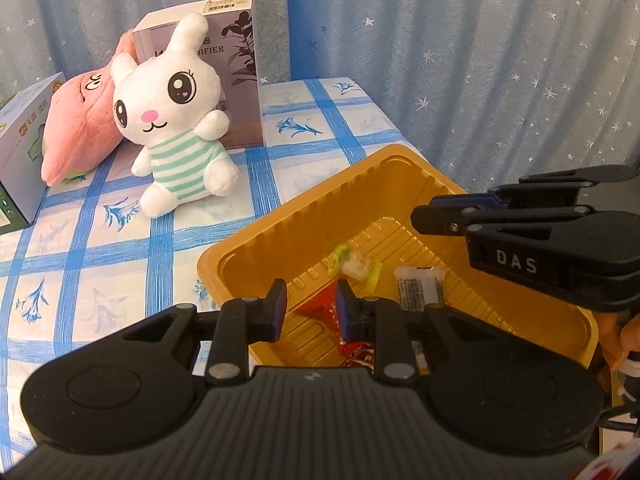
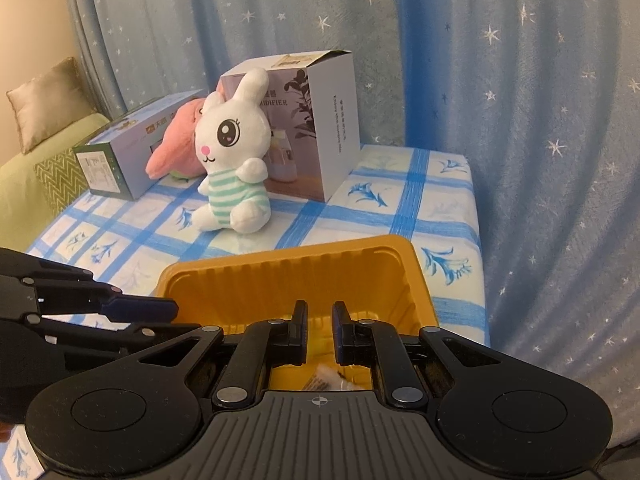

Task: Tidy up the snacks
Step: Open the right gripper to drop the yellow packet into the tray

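Black and ridged, the body of the left gripper fills the bottom of its own view, its blue-padded fingers a narrow gap apart with nothing pinched between them. Just beyond the tips lies a gold plastic tray at centre right, set on a blue-and-white checked tablecloth. Inside the tray lie three snacks: a red wrapper directly behind the finger gap, a yellow-green candy further in, and a white packet to its right. At right, above the tray's far side, the right gripper reaches in from the frame edge.

In the right wrist view, the right gripper sits at bottom centre with its fingers drawn as close as they go, holding nothing; the tray's inner wall shows through the slit, and the white packet peeks out low between the finger bases. At lower left the left gripper points toward the tray's rim.

Behind the tray, in the upper left of both views, a white bunny plush in a green-striped outfit leans against a humidifier box, beside a pink plush and a long box. Star-dotted blue curtains hang behind.
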The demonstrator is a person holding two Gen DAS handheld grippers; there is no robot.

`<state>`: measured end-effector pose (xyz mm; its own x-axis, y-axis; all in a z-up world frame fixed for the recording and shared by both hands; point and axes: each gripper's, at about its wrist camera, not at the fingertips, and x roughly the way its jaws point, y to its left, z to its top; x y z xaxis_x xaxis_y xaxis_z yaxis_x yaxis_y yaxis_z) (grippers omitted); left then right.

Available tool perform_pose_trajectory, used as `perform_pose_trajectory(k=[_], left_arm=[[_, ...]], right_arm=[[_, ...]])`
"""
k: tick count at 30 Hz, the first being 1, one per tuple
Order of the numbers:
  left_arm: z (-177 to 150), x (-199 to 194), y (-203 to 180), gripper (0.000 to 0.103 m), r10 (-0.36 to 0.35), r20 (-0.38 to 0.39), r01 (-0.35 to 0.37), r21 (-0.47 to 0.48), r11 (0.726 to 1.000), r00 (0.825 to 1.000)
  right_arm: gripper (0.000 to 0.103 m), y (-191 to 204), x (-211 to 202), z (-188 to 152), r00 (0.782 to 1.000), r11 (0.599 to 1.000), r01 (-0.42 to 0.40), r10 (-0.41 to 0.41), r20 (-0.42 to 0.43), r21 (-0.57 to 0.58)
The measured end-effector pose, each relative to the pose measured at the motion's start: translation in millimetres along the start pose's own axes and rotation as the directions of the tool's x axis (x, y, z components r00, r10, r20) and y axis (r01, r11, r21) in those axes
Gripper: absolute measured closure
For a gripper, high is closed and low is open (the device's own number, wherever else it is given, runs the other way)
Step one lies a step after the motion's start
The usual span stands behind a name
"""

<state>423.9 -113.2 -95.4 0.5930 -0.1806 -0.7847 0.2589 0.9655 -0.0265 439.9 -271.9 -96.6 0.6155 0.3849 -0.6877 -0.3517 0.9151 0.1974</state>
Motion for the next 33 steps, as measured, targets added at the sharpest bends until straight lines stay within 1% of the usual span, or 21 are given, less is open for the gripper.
perform_pose_trajectory(k=[3,11,15,18,21,23,24,25,26,27,28,30,33], left_arm=[[-2,-4,0,0.077,-0.003,0.004,0.003,-0.003,1.000,1.000],[-7,-24,-4,0.076,-0.019,0.030,0.019,-0.011,1.000,0.999],[-11,-39,-9,0.075,-0.029,0.050,0.030,-0.006,1.000,0.998],[-16,-52,-14,0.069,-0.038,0.068,0.038,-0.010,0.999,0.997],[-21,-66,-18,0.068,-0.044,0.085,0.045,-0.013,0.999,0.995],[-25,-75,-21,0.068,-0.048,0.095,0.050,-0.014,0.999,0.994],[-27,-80,-22,0.068,-0.051,0.099,0.053,-0.015,0.998,0.994],[-30,-86,-23,0.067,-0.051,0.103,0.053,-0.017,0.998,0.993],[-32,-91,-24,0.067,-0.051,0.109,0.053,-0.019,0.998,0.993],[-36,-97,-26,0.066,-0.052,0.114,0.055,-0.018,0.998,0.992],[-40,-103,-27,0.065,-0.053,0.118,0.055,-0.017,0.998,0.992],[-48,-115,-30,0.061,-0.047,0.124,0.049,-0.014,0.999,0.991],[-62,-132,-32,0.059,-0.040,0.138,0.043,-0.017,0.999,0.990]], right_arm=[[0.090,1,-4,-3,1.000,1.000,-0.005,0.005,-0.002,0.000],[0.089,3,-28,-14,1.000,1.000,-0.021,0.021,0.010,0.021],[0.089,5,-43,-18,0.999,0.999,-0.028,0.027,0.020,0.024],[0.088,9,-56,-23,0.999,0.999,-0.027,0.026,0.029,0.030],[0.087,12,-70,-28,0.999,0.999,-0.032,0.030,0.042,0.039],[0.085,15,-80,-32,0.998,0.998,-0.035,0.033,0.050,0.043],[0.080,16,-85,-34,0.998,0.998,-0.035,0.032,0.053,0.045],[0.070,18,-90,-36,0.998,0.998,-0.035,0.032,0.058,0.047],[0.063,19,-96,-39,0.997,0.998,-0.035,0.032,0.066,0.050],[0.051,20,-103,-42,0.996,0.998,-0.035,0.030,0.079,0.053],[0.043,22,-110,-45,0.995,0.998,-0.037,0.031,0.095,0.053],[0.040,27,-124,-51,0.993,0.998,-0.044,0.038,0.115,0.051],[0.037,33,-142,-61,0.991,0.998,-0.047,0.040,0.124,0.047]])
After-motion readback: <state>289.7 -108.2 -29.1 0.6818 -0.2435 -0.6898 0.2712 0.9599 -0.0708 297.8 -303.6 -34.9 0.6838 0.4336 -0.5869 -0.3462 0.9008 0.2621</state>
